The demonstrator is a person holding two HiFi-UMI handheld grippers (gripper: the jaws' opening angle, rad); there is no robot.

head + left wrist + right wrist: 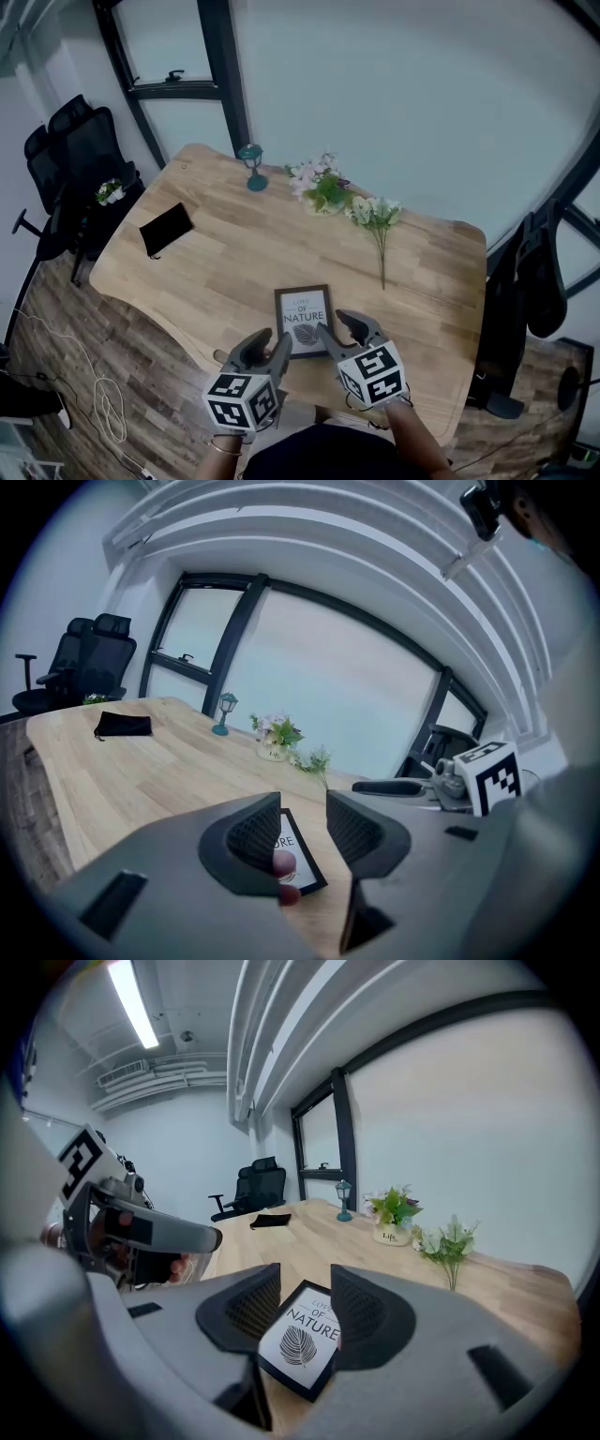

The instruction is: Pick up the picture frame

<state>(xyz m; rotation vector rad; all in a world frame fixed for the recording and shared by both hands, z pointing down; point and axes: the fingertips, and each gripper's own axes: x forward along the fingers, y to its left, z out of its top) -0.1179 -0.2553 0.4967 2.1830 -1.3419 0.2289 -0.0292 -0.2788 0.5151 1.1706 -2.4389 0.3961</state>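
**Picture frame: handling properties and grip point**

The picture frame [303, 321] lies flat, face up, on the wooden tabletop [234, 253]. It sits close to the near edge, directly ahead of both grippers.

The left gripper [270, 345] hovers at the frame's lower left corner. Its fingers stand a narrow gap apart and hold nothing. The right gripper [345, 330] hovers at the frame's right side. Its fingers are likewise slightly parted and empty, and the right gripper view shows the frame [298, 1340] through that gap.

Expected handling:
- Light and stiff, with a thin black rim around a white leaf print.
- The face is probably glazed, so treat it as slippery and breakable.

Recommended hold:
- Grip across the rim at one side edge, not on the face.
- Because the frame lies flush, one finger probably has to get under an edge first, by tipping it up or sliding it over the tabletop's edge.
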